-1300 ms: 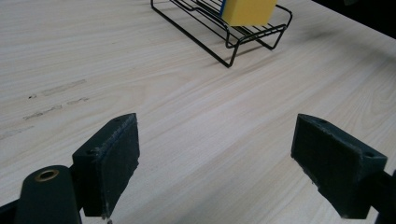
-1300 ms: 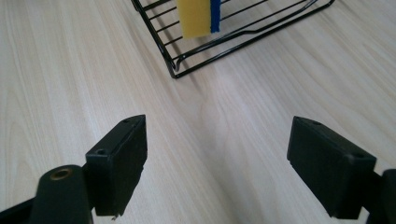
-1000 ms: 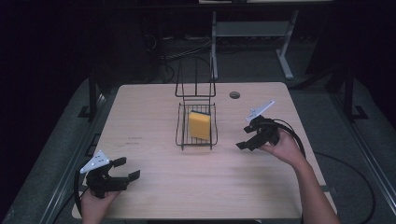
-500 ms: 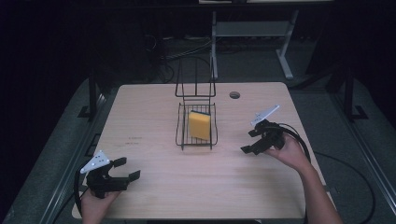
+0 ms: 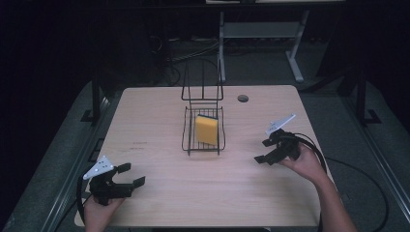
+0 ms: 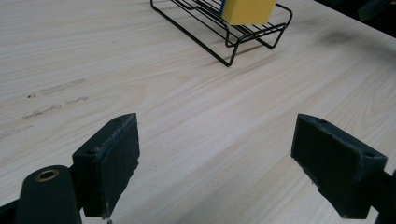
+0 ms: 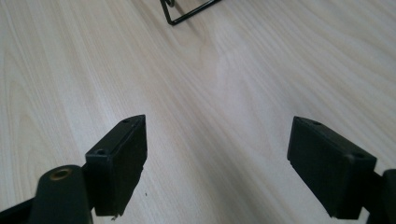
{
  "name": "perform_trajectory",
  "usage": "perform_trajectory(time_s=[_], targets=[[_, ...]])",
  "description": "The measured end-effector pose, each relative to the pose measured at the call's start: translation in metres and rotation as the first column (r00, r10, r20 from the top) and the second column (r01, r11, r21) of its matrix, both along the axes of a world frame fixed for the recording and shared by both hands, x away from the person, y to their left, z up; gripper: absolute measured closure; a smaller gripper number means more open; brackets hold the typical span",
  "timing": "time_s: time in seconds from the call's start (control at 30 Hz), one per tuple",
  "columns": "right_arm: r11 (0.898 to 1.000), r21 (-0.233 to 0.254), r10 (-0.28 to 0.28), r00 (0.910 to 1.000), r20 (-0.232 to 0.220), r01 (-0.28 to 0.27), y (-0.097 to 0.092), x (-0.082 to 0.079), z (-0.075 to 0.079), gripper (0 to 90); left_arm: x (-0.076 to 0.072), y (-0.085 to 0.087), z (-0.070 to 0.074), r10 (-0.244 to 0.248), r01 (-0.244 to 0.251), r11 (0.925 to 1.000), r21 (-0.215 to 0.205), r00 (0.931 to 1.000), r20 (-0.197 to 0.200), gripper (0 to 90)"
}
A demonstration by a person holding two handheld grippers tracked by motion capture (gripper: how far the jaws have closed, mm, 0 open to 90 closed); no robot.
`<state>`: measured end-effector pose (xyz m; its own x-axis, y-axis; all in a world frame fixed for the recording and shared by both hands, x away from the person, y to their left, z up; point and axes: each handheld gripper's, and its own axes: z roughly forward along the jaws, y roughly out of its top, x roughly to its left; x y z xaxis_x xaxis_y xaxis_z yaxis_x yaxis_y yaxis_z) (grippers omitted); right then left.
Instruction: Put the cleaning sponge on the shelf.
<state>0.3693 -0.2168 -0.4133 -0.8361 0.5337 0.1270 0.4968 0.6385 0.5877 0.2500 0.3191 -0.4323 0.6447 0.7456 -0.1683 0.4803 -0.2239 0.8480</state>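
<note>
- Evidently, both claws, left (image 5: 126, 175) and right (image 5: 265, 151), were held spread and empty above the desk (image 5: 159, 111).
- Sponge (image 5: 207, 129) in wire rack (image 5: 203, 137) was judged light, soft; best pinched across its faces.

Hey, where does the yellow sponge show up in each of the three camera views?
High view: the sponge sits in the wire rack at the table's middle.
Left gripper view: top edge, right of centre, in the rack.
Right gripper view: the sponge is not in this picture.
Shared landmark: the wire rack; its corner is at the right gripper view's top.
</note>
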Motion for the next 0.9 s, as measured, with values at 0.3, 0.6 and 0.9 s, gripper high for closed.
perform_trajectory(time_s=[0.3,0.6,0.9], targets=[[1.0,-0.004,-0.012,0.9999,-0.01,0.012,-0.008,-0.006,-0.005,19.4,0.0,0.0,0.0,0.0,0.0,1.0,0.002,1.0,0.0,14.7],[1.0,-0.006,-0.025,0.9996,-0.016,0.025,-0.015,-0.012,-0.01,19.2,0.0,0.0,0.0,0.0,0.0,1.0,0.002,1.0,0.0,14.6],[0.999,-0.002,-0.041,0.9989,-0.02,0.041,-0.024,-0.021,-0.013,19.2,-0.001,-0.001,0.0,-0.006,0.006,1.0,0.006,1.0,-0.001,14.7]])
